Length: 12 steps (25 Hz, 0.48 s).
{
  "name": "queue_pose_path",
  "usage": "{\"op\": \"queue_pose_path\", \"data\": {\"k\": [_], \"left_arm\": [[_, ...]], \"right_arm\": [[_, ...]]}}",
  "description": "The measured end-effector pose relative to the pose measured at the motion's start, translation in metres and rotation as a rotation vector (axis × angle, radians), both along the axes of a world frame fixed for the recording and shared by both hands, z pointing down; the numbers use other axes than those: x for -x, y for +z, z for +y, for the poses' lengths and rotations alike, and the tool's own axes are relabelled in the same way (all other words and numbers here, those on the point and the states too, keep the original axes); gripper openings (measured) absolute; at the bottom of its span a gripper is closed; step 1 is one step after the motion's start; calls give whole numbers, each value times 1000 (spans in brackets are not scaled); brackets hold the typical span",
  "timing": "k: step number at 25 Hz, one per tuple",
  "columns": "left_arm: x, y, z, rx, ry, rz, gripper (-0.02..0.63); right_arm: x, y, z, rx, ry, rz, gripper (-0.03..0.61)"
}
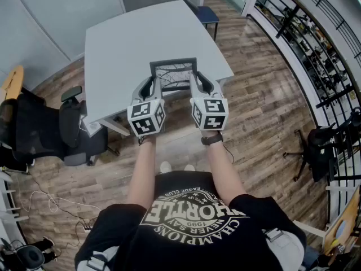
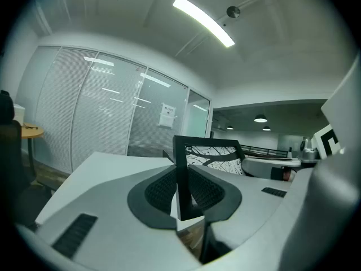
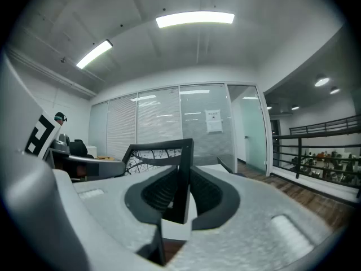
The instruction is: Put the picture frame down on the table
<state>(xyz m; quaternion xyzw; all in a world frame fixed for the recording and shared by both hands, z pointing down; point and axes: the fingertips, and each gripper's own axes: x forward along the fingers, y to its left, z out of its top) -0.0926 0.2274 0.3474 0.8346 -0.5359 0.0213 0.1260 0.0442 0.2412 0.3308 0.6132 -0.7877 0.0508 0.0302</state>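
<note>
A black picture frame [image 1: 174, 74] with a black-and-white branch print is held upright over the near edge of the white table [image 1: 130, 44]. My left gripper [image 1: 153, 87] is shut on the frame's left side bar [image 2: 181, 174], which stands between its ribbed pads. On the other side, my right gripper [image 1: 197, 84] is shut on the right side bar [image 3: 184, 179]. The print [image 2: 217, 152] shows past the left jaws, and the frame's top bar [image 3: 158, 148] shows past the right jaws. Whether the frame's bottom edge touches the table is hidden.
A black office chair [image 1: 62, 130] stands left of the table and a blue chair [image 1: 203, 13] at its far side. A black railing [image 1: 316, 55] runs along the right. Wooden floor [image 1: 265, 112] surrounds the table. Glass walls with blinds [image 2: 107, 117] lie beyond it.
</note>
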Motion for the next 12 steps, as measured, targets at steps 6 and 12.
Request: {"op": "queue_pose_path", "data": {"k": [6, 12], "left_arm": [[-8, -1, 11, 2, -17, 2, 69], [-31, -3, 24, -15, -18, 6, 69]], "right_arm": [[-8, -1, 8, -5, -9, -2, 66], [-32, -1, 22, -19, -5, -15, 67]]}}
